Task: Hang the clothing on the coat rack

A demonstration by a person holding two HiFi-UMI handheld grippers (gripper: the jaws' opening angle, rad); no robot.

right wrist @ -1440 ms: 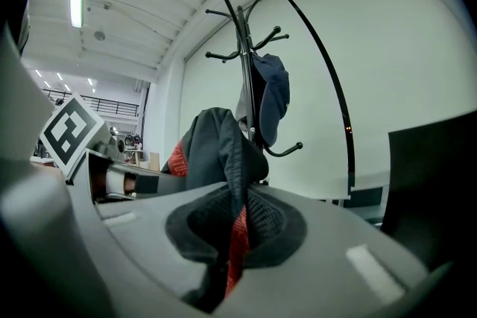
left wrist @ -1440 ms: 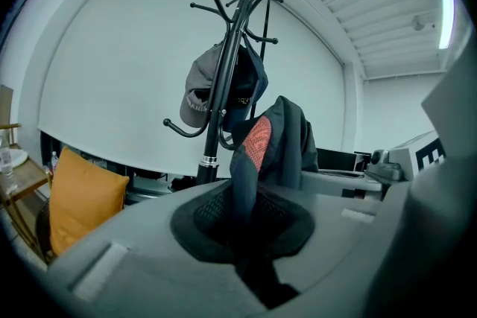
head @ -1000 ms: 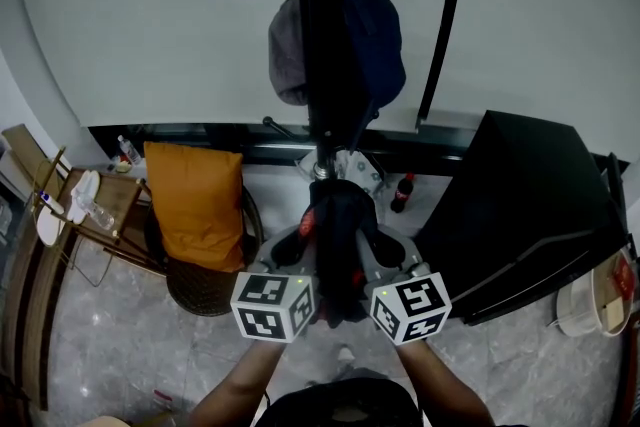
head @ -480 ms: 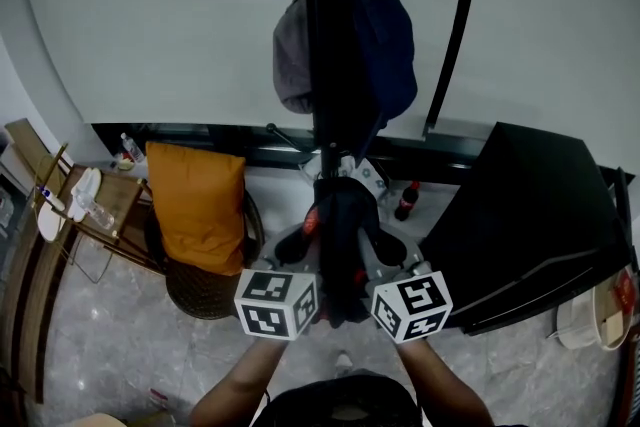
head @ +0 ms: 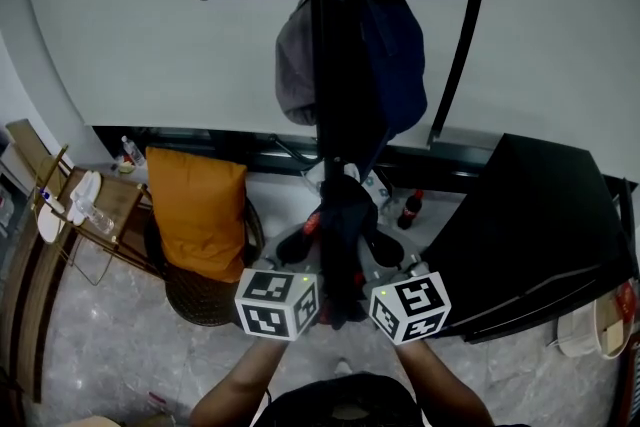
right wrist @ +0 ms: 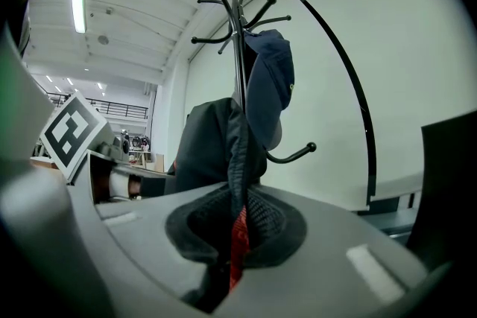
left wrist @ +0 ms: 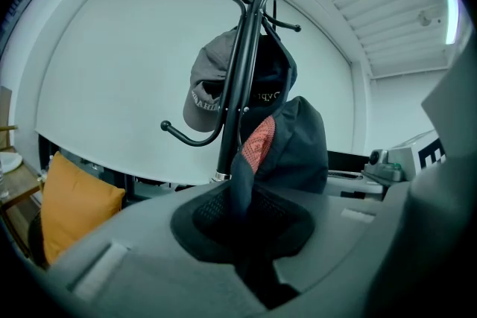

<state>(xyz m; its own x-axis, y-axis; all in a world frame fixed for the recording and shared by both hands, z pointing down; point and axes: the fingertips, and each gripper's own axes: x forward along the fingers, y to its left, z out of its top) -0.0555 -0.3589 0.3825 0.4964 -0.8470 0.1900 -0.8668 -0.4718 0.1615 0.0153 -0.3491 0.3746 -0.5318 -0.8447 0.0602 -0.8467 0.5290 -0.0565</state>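
1. Left gripper (head: 300, 250) and right gripper (head: 385, 253), head view: held side by side low in the middle, marker cubes up, forearms below them. Pinch one dark garment (head: 345, 230) from either side. Bunched cloth standing up from the jaws, in front of the lower pole of the coat rack (head: 335, 45); cannot tell whether cloth and pole touch. Higher up, a grey cap (head: 293, 65) left of the pole and a navy cap (head: 398, 65) right of it, both hanging against it. Orange cushion (head: 195, 210) on a seat at the left, black case (head: 530, 235) at the right, bottle (head: 410, 208) on the floor near the rack's foot.

2. Left gripper view: left gripper (left wrist: 242, 234) shut tight on a fold of the garment (left wrist: 298, 145), with no gap at the jaws. Fold rising out of the dark padded recess, with a reddish mesh patch (left wrist: 257, 145) along its edge. Coat rack (left wrist: 242, 78) upright just behind, the grey cap (left wrist: 203, 89) on it, the cushion (left wrist: 74, 205) low at the left.

3. Right gripper view: right gripper (right wrist: 232, 238) likewise clamped on the garment (right wrist: 205, 145), a red strip (right wrist: 238, 234) caught between the jaws. Navy cap (right wrist: 270, 86) hanging on the rack (right wrist: 237, 33) just beyond the cloth.
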